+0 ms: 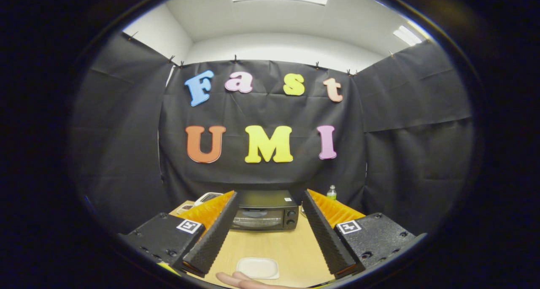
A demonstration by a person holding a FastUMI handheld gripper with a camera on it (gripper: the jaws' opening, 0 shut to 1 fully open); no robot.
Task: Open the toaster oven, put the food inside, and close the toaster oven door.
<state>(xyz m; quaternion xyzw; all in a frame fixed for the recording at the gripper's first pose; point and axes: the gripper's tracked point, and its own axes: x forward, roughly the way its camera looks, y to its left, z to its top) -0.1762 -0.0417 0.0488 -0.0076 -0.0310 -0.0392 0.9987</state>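
Gripper (270, 204): fingers spread wide apart, holding nothing, raised above the table and pointing toward the booth's back wall.
Fingers (215, 234): ridged inner faces turned toward each other; the gap between them frames the toaster oven.
Toaster oven (265, 211): black, at the far end of the table, ahead of the fingertips and seen between them; long axis runs side to side across the table; front faces the gripper.
Oven door (255, 218): glass-fronted, closed, taking up most of the front.
Knobs (290, 217): two, stacked one above the other on the panel to the right of the door.
Plate (257, 267): white, rounded rectangle, lying flat on the near part of the table between the fingers, well apart from the oven; long axis side to side; whether food lies on it cannot be told.
Hand (242, 280): a person's fingers at the near table edge, just before the plate.
Table (291, 249): light wood top.
Bottle (332, 192): small, green-capped, upright, beyond the right finger, right of the oven.
White device (207, 198): beyond the left finger, left of the oven; kind unclear.
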